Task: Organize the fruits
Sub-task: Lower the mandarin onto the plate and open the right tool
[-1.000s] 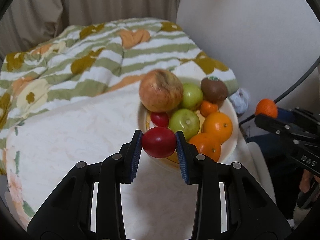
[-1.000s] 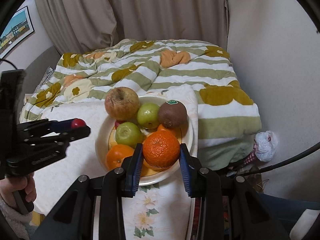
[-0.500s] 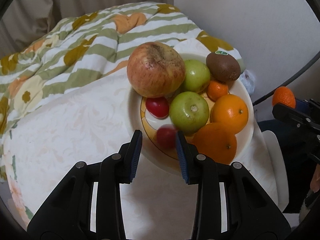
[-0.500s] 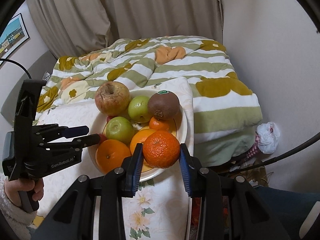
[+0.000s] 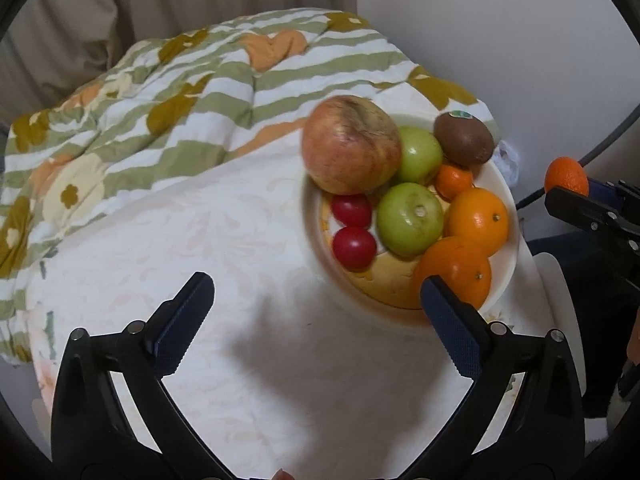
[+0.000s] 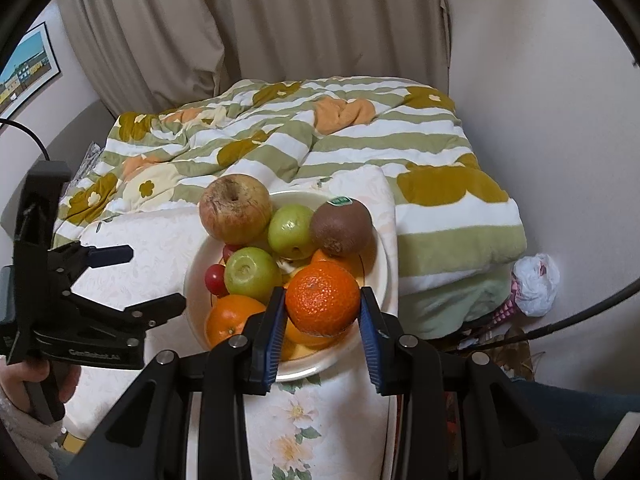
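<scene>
A white plate point(image 5: 505, 280) on the white cloth holds a big red-yellow apple point(image 5: 351, 145), two green apples point(image 5: 410, 219), a kiwi point(image 5: 463, 138), oranges point(image 5: 477, 220) and two small red fruits point(image 5: 354, 242). My left gripper point(image 5: 316, 322) is open and empty, to the plate's near left. My right gripper point(image 6: 322, 330) is shut on a mandarin point(image 6: 322, 298), held over the plate's point(image 6: 376, 280) near rim. The mandarin also shows at the right edge of the left wrist view point(image 5: 566, 176).
A green-striped flowered quilt point(image 6: 420, 152) covers the bed behind the plate. Curtains point(image 6: 304, 20) hang at the back, with a wall on the right. A white plastic bag point(image 6: 535, 284) lies on the floor at the right. A flowered cloth point(image 6: 300, 420) lies under my right gripper.
My left gripper let the small red fruit go onto the plate, opened wide and drew back to the left. My right gripper, still holding the mandarin, moved closer over the plate.
</scene>
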{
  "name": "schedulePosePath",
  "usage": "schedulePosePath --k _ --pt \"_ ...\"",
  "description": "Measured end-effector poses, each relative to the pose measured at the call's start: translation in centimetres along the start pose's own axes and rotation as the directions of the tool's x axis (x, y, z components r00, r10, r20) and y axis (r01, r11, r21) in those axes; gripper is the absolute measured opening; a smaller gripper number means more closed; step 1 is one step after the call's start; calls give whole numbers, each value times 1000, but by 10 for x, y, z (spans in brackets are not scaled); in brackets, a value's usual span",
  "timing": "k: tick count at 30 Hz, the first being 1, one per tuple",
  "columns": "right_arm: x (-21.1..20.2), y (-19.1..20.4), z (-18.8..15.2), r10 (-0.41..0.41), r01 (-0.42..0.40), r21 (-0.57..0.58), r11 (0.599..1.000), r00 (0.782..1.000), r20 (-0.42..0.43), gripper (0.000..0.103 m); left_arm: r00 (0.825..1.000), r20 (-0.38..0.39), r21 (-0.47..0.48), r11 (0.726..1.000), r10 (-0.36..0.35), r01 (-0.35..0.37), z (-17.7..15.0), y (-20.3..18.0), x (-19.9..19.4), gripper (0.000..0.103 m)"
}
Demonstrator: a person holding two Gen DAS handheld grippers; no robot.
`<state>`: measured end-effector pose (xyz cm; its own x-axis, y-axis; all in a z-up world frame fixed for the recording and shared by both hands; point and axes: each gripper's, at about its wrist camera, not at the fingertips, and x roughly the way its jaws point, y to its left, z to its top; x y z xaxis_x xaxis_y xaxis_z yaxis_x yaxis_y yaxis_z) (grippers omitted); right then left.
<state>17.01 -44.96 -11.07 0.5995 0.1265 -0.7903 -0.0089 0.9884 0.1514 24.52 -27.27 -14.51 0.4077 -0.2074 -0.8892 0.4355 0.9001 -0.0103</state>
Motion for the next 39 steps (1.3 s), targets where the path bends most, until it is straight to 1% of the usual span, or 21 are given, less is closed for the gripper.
schedulePosePath --k 5,7,11,18,22,25,27,29,30,32,34,37,39 --pt "3 12 12 1 -1 -31 1000 1000 6 32 998 37 -35 999 43 -41 -4 18 -25 103" --pt "7 15 17 6 -5 -43 999 1000 7 32 995 56 -51 996 76 -74 -7 26 -37 103" --pt "20 23 23 17 -18 -70 997 1000 -9 32 990 75 -80 990 122 -116 -13 39 -52 103" --pt "42 24 25 22 -25 -79 997 999 -33 32 985 69 -131 980 157 -147 -27 57 -62 103" --pt "58 26 25 19 -24 -86 996 998 -58 32 984 62 -160 975 168 -156 -34 63 -60 103" --pt "61 27 23 10 -15 -91 996 998 -57 34 983 58 -173 972 172 -160 -38 65 -57 103" --pt "61 27 23 9 -13 -89 996 999 -46 45 983 58 -180 970 173 -160 -40 66 -56 103" --pt "58 28 22 5 -8 -86 996 999 -34 60 983 59 -188 969 174 -160 -42 67 -55 103" --pt "57 28 22 1 -3 -86 996 1000 -28 65 983 61 -190 969 173 -159 -43 66 -55 103" --pt "54 28 21 -5 4 -88 996 1000 -12 89 983 63 -191 969 174 -160 -44 66 -56 103" --pt "50 30 20 -11 12 -97 995 1000 11 96 982 67 -193 968 176 -160 -46 66 -56 103" --pt "48 32 17 -22 24 -113 993 1000 22 100 981 72 -203 966 178 -161 -48 65 -57 103" --pt "48 31 15 -18 20 -112 993 1000 17 101 981 74 -214 964 178 -159 -49 64 -58 103"
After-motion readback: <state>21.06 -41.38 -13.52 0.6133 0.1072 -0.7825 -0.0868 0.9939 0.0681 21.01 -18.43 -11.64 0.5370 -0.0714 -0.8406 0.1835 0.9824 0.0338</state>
